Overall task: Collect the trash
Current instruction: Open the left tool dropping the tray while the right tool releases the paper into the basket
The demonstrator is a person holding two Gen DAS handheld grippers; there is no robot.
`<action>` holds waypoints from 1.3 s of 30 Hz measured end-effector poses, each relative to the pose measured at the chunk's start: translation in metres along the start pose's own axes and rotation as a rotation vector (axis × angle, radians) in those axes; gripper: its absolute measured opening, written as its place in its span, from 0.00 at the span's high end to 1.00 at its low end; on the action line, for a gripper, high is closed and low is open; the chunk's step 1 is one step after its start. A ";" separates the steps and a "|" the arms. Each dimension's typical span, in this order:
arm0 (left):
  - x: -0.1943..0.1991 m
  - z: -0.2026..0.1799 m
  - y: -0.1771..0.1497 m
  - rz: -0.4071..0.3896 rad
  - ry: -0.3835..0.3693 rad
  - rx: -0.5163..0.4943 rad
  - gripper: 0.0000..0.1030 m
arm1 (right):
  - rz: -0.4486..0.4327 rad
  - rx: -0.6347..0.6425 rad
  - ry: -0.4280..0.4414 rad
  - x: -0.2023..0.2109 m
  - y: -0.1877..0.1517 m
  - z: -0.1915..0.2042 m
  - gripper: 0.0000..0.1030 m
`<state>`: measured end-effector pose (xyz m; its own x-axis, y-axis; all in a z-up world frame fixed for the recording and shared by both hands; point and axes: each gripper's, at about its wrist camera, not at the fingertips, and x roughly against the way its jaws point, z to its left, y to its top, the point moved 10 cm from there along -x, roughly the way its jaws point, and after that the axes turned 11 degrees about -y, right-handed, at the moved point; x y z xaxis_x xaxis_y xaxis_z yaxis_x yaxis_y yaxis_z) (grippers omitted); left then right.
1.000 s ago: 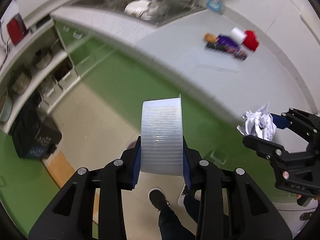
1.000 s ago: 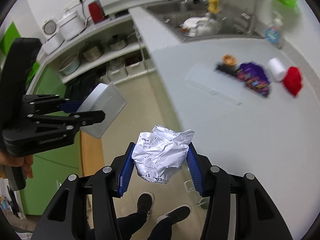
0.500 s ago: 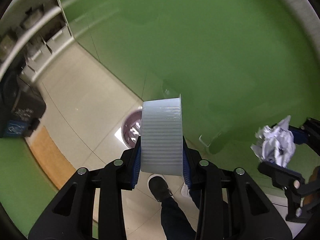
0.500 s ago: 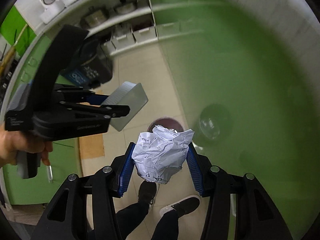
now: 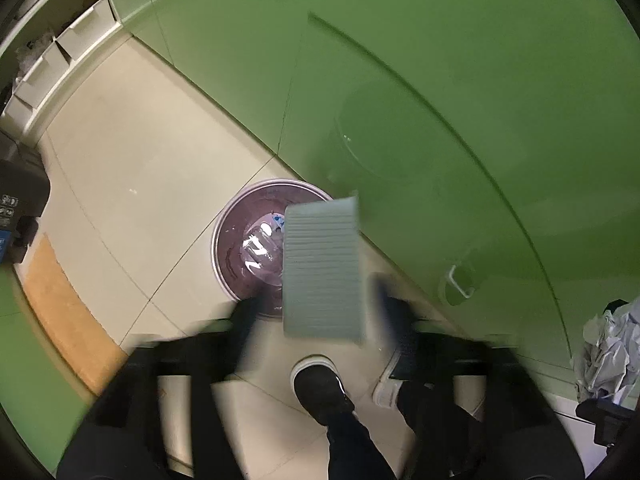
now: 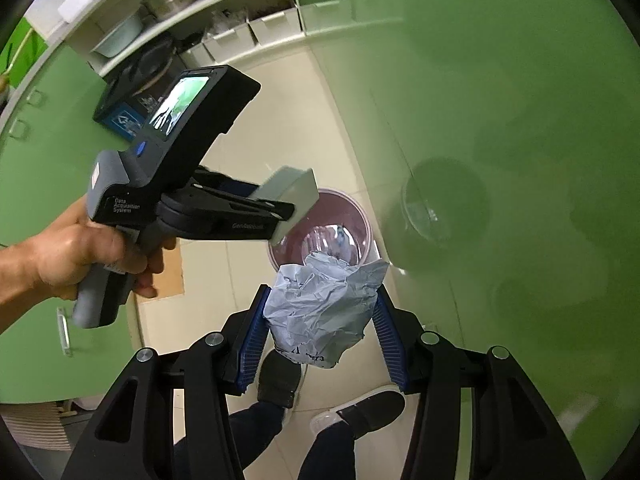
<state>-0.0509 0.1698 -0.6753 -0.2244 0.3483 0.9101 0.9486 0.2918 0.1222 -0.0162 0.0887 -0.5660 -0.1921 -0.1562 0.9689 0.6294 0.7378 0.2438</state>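
L gripper point(image 5: 324, 320): my fingers look spread and blurred; white ribbed cup point(image 5: 322, 268) sits between them, apparently loose, above the bin point(image 5: 224, 240).
R gripper point(image 6: 320, 336): pads pinch the crumpled paper point(image 6: 320, 312), held over the bin's near rim.
Bin: on floor by green cabinet point(image 5: 440, 80); some trash inside (clear wrapper, I think).
Progress: cup seemingly mid-drop; paper not yet dropped.

"Data Acquisition System" in small white print on the left gripper point(image 6: 276, 216) handle, faint embossed brand on its finger arm too blurry to read, crumpled paper point(image 6: 320, 312) print unreadable
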 end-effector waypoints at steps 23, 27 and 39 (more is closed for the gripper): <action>0.073 0.081 -0.026 -0.112 0.155 0.181 0.03 | -0.005 0.061 0.061 -0.078 0.051 0.046 0.52; 0.085 0.095 -0.037 -0.131 0.158 0.228 0.03 | 0.006 0.082 0.068 -0.104 0.064 0.058 0.52; 0.094 0.114 -0.049 -0.154 0.151 0.287 0.03 | 0.020 0.095 0.064 -0.123 0.077 0.067 0.05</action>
<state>-0.1438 0.2896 -0.6406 -0.3037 0.1513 0.9407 0.8001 0.5766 0.1656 0.0051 0.2088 -0.6697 -0.1299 -0.1795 0.9751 0.5576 0.8000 0.2216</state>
